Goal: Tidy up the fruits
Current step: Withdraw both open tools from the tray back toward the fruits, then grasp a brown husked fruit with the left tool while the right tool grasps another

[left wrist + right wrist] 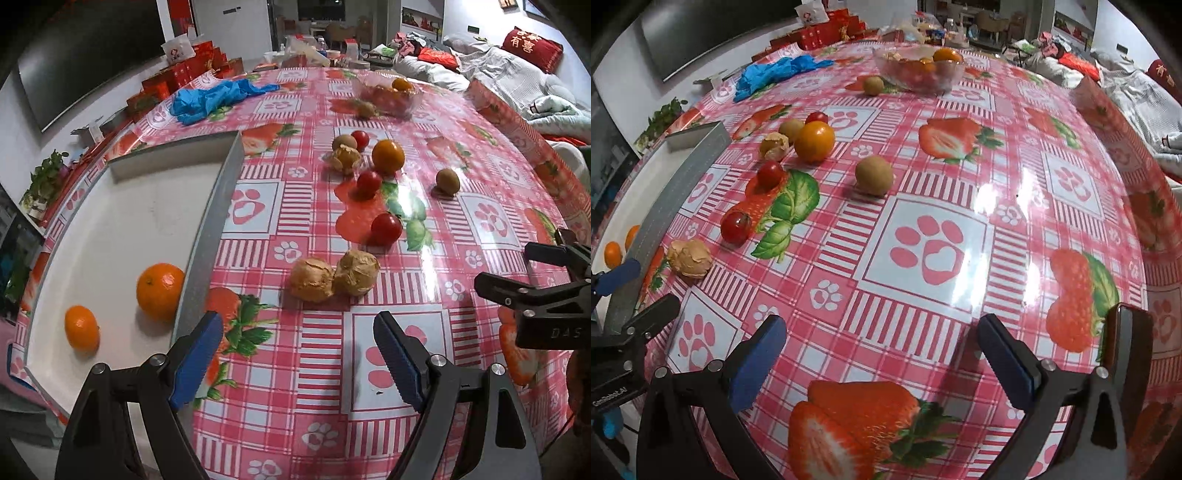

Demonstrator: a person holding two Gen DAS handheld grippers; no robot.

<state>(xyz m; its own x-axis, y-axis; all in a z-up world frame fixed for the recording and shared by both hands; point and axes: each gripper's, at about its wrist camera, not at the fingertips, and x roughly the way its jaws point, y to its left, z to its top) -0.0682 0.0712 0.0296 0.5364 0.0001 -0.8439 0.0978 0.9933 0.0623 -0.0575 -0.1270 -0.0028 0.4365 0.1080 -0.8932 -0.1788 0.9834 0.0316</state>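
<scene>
Two small orange mandarins (159,291) already in white tray (122,221); rest of fruit loose on pink checked table (369,354). My left tongs (295,354) released, empty; right tongs (882,354) released too. Next: papery tan husked fruit (312,279) nearest. Straddle it squarely, pinch gently, husk crushes easily.

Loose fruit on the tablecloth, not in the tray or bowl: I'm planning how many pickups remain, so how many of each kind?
Small red tomatoes: 3
Brown round fruits: 3
Papery-husked fruits: 3
Orange round fruit: 1
Total: 10
</scene>
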